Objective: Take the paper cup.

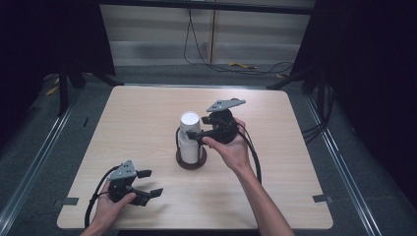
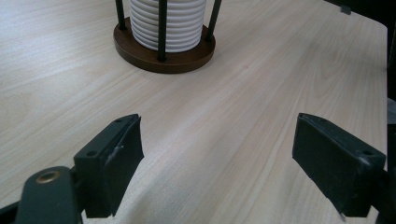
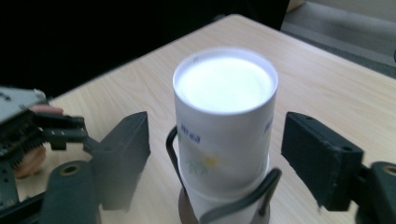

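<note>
Standing at the centre of the high view, on the pale wood-grain counter (image 1: 147, 113): a stack of white paper cups (image 1: 190, 133), nested upside down in a round dark-brown wooden holder (image 1: 191, 162) with thin black upright rods. Reaching in from the right of that frame, the right hand-held gripper (image 1: 196, 133), its black jaws sitting either side of the top cup; in the right gripper view, straddling the stack (image 3: 225, 126) with a visible gap on both sides, so open and not yet pressing, with small blue and yellow printing showing on the cup wall. Resting at the lower left of the high view, the left hand-held gripper (image 1: 150, 183), jaws spread wide over bare counter and gripping nothing; in the left gripper view, looking across the wood toward the holder (image 2: 164, 51) and the ribbed cup rims (image 2: 167, 23) at the upper middle of the frame, well apart from them. Likely being attempted: pinching the top cup to lift it free. Risks from here, as a judgement: squeezing too hard and crushing the thin paper wall; gripping too low and drawing up two or more nested cups together; catching a jaw on one of the black rods (image 3: 173, 154) curving close beside the cup; pulling off-axis and tipping the holder, with nothing steadying its base while the left hand-held gripper is sitting far away.
</note>
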A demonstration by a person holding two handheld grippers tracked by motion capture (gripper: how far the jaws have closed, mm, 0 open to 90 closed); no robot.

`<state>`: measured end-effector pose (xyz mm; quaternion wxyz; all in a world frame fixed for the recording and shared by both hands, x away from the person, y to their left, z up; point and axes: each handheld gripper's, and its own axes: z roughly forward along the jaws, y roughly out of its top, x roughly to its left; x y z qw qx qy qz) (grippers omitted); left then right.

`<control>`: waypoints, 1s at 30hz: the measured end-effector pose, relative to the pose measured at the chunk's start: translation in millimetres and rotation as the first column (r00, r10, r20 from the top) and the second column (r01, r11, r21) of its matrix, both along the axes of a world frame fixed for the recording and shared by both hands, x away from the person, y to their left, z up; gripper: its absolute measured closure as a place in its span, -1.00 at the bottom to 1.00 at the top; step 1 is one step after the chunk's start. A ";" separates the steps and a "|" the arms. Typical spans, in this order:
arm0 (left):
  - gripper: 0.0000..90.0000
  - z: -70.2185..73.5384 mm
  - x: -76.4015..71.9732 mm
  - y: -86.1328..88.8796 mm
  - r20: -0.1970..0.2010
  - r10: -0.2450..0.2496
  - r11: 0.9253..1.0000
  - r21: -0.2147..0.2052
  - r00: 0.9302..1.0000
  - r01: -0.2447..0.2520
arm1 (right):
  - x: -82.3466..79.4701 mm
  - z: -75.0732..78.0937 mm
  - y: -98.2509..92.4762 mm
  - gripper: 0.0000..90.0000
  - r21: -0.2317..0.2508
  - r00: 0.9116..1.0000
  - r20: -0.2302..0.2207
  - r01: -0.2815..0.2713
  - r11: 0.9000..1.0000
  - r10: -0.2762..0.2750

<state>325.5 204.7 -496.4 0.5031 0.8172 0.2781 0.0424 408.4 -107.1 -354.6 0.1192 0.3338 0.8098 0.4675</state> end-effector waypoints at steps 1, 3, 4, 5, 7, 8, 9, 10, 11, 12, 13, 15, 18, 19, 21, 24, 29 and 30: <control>-0.64 0.2 -0.2 0.3 0.001 -0.002 1.000 -0.003 1.000 0.002 | 3.8 0.9 2.3 -0.52 -0.020 1.000 -0.022 -0.012 1.000 0.011; -0.64 0.1 -0.1 0.4 0.002 -0.001 1.000 -0.002 1.000 0.001 | 6.3 0.2 4.4 -0.50 -0.020 1.000 -0.024 -0.011 1.000 0.010; -0.64 0.1 -0.1 0.4 0.002 -0.001 1.000 -0.002 1.000 0.001 | 6.3 0.2 4.4 -0.50 -0.020 1.000 -0.024 -0.011 1.000 0.010; -0.65 -0.1 0.2 0.6 0.000 -0.001 1.000 0.000 1.000 0.001 | 8.9 0.2 6.0 -0.51 -0.022 0.999 -0.031 -0.012 1.000 0.012; -0.64 -0.1 0.2 0.6 0.000 -0.002 1.000 0.001 1.000 0.002 | 11.3 -0.4 7.3 -0.52 -0.017 0.999 -0.033 -0.012 1.000 0.011; -0.64 -0.2 0.3 0.5 0.000 -0.003 1.000 0.001 1.000 0.003 | 11.3 -0.4 7.3 -0.52 -0.017 0.999 -0.033 -0.012 1.000 0.011; -0.64 -0.4 0.4 0.4 -0.001 -0.005 1.000 0.002 1.000 0.005 | 13.4 -1.7 8.2 -0.53 -0.017 1.000 -0.022 -0.006 1.000 0.006; -0.64 -0.5 0.4 0.3 -0.003 -0.005 1.000 0.002 1.000 0.005 | 13.4 -1.7 8.2 -0.53 -0.017 1.000 -0.022 -0.006 1.000 0.006; -0.64 -0.7 0.4 0.2 -0.002 -0.005 1.000 0.003 1.000 0.005 | 15.8 -3.6 9.1 -0.52 -0.015 1.000 -0.029 -0.008 1.000 0.008; -0.64 -0.8 0.5 0.0 -0.004 -0.006 1.000 0.003 1.000 0.006 | 15.8 -3.6 9.1 -0.52 -0.015 1.000 -0.029 -0.008 1.000 0.008; -0.64 -1.0 0.5 -0.3 -0.005 -0.004 1.000 0.001 1.000 0.004 | 18.6 -6.1 10.6 -0.50 -0.019 0.999 -0.033 -0.009 1.000 0.008; -0.64 -1.2 0.7 -0.4 -0.006 -0.004 1.000 0.004 1.000 0.004 | 20.8 -7.8 12.0 -0.48 -0.019 0.999 -0.037 -0.010 1.000 0.010; -0.64 -1.3 0.7 -0.5 -0.006 -0.006 1.000 0.003 1.000 0.006 | 22.0 -8.3 13.3 -0.43 -0.004 1.000 -0.028 -0.011 1.000 0.011; -0.64 -1.4 0.9 -0.5 -0.006 -0.004 1.000 0.004 1.000 0.004 | 22.9 -8.2 14.0 -0.42 0.009 0.999 -0.031 -0.008 1.000 0.008; -0.64 -1.4 0.8 -0.4 -0.006 -0.005 1.000 0.004 1.000 0.005 | 24.4 -9.2 16.3 -0.39 0.010 0.999 -0.031 -0.011 1.000 0.011; -0.64 -1.6 0.8 -0.1 -0.008 -0.005 1.000 0.003 1.000 0.005 | 26.3 -11.9 19.5 -0.35 -0.001 1.000 -0.029 -0.005 1.000 0.005; -0.64 -1.6 0.8 0.2 -0.007 -0.005 1.000 0.000 1.000 0.005 | 27.3 -12.3 19.7 -0.32 0.000 1.000 -0.027 -0.003 1.000 0.003; -0.64 -1.6 0.8 0.2 -0.007 -0.005 1.000 0.000 1.000 0.005 | 27.1 -11.9 19.6 -0.31 0.001 1.000 -0.025 0.000 1.000 0.000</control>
